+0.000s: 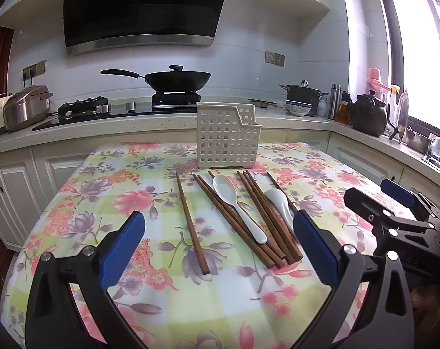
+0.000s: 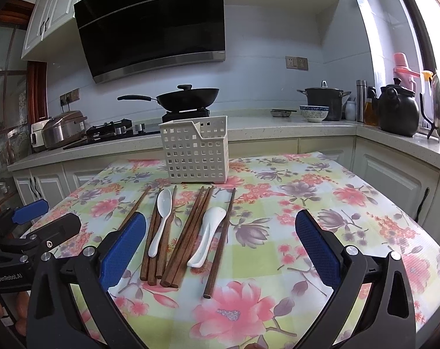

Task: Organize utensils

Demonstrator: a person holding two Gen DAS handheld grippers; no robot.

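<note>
Both our tongs, left tongs (image 1: 219, 250) and right tongs (image 2: 220, 251), gape empty; the chopsticks (image 1: 266, 218) lie lengthwise ahead toward the basket (image 1: 227, 138), nearer the left.

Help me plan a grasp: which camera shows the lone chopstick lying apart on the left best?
The left wrist view: the lone chopstick lies unobstructed, end to end, between the open left gripper fingers. In the right wrist view, the chopstick is half hidden behind the right gripper finger.
</note>
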